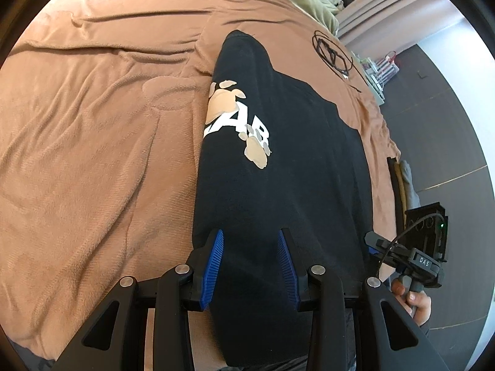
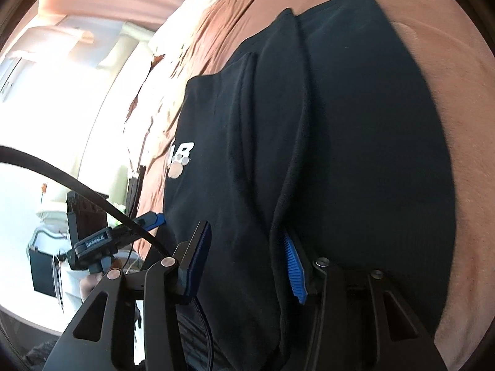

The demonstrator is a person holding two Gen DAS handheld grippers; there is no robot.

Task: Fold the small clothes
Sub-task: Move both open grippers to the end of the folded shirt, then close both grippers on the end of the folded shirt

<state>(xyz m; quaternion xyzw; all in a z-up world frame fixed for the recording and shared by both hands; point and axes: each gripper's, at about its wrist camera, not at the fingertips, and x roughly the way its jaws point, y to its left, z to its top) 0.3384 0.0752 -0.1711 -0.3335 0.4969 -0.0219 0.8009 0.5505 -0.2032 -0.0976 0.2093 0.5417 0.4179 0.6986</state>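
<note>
- Left wrist view: the left gripper hovers over the near hem of a black T-shirt, its blue-padded fingers spread wide apart with nothing between them but the cloth lying below.
- Right wrist view: the right gripper also stands with its fingers parted; a raised fold of the black T-shirt runs between them, draping against the right-hand blue pad and partly hiding it. Whether the pad presses the fabric cannot be told.
- The shirt lies flat on a brown fleece blanket covering a bed, near its right edge, a white-and-tan paw-print logo facing up and one sleeve folded inward.
- The same logo appears small at the shirt's left side in the right wrist view.
- A coiled black cable rests on the blanket beyond the shirt.
- At the left view's right edge, the right gripper shows beside the bed, a hand around its handle.
</note>
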